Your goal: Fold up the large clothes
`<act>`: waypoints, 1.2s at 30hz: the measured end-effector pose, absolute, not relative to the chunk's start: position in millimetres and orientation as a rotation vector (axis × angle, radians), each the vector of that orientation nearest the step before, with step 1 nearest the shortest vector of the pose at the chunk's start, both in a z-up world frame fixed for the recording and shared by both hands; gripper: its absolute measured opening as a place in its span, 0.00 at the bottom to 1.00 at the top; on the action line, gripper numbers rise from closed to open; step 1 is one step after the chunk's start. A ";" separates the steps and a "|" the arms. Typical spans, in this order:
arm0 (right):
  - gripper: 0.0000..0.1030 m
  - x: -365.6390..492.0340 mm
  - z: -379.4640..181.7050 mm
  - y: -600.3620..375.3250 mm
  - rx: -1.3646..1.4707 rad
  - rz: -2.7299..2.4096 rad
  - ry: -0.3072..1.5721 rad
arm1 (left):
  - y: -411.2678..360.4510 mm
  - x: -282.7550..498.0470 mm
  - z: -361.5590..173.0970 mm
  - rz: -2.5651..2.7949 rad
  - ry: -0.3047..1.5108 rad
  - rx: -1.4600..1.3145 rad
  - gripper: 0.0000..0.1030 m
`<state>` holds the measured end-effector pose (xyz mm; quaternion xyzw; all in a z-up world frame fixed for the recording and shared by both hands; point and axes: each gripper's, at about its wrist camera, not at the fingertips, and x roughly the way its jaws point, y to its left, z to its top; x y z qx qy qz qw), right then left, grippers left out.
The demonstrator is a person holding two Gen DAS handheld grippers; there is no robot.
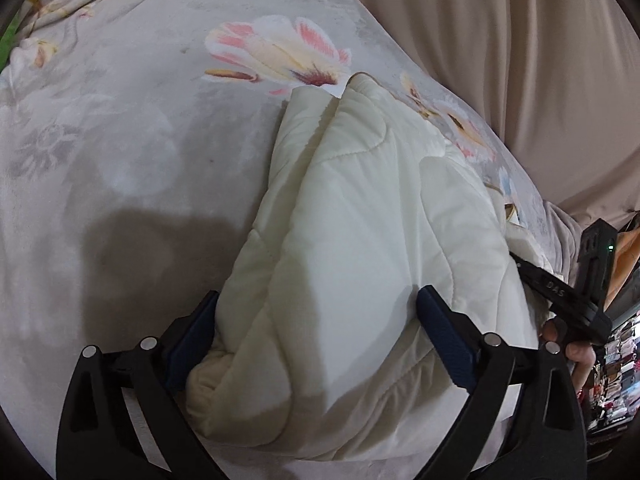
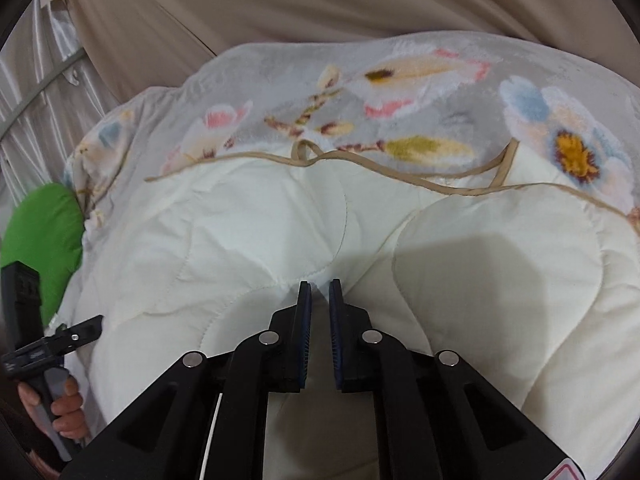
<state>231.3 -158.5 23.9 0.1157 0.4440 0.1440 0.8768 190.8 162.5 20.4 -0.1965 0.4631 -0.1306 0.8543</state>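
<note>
A thick cream quilted garment (image 1: 360, 216) lies bunched in folds on a grey floral blanket (image 1: 120, 140). My left gripper (image 1: 318, 302) is open, its jaws wide on either side of a thick fold of the garment. In the right wrist view the garment (image 2: 480, 280) spreads wide, with a tan trim strip (image 2: 360, 162) along its far edge. My right gripper (image 2: 319, 286) is nearly shut, with a pinch of the cream fabric between its fingertips. It also shows in the left wrist view (image 1: 560, 284) at the garment's right side. The left gripper shows at the left edge of the right wrist view (image 2: 86, 326).
The floral blanket (image 2: 400, 80) covers a bed. Beige curtains (image 1: 500, 40) hang behind it. A green cushion (image 2: 44, 240) lies at the left. Cluttered shelves (image 1: 616, 368) stand at the far right.
</note>
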 end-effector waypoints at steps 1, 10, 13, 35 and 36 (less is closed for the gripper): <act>0.04 233.8 22.7 -159.6 0.249 0.303 0.931 | 161.1 193.0 21.5 -0.290 0.976 -0.417 0.84; 0.03 280.6 22.7 -176.0 0.342 0.256 0.978 | 155.6 193.2 55.7 -0.324 0.891 -0.397 0.29; 0.00 292.6 7.9 -168.2 0.300 0.243 0.994 | 149.3 189.3 73.5 -0.351 0.842 -0.379 0.24; 0.05 120.4 4.8 -168.6 0.318 0.576 0.971 | 14.5 133.1 166.7 -0.663 0.621 -0.129 0.19; 0.04 122.5 1.6 -167.1 0.326 0.591 0.958 | 3.8 130.9 165.5 -0.676 0.624 -0.105 0.19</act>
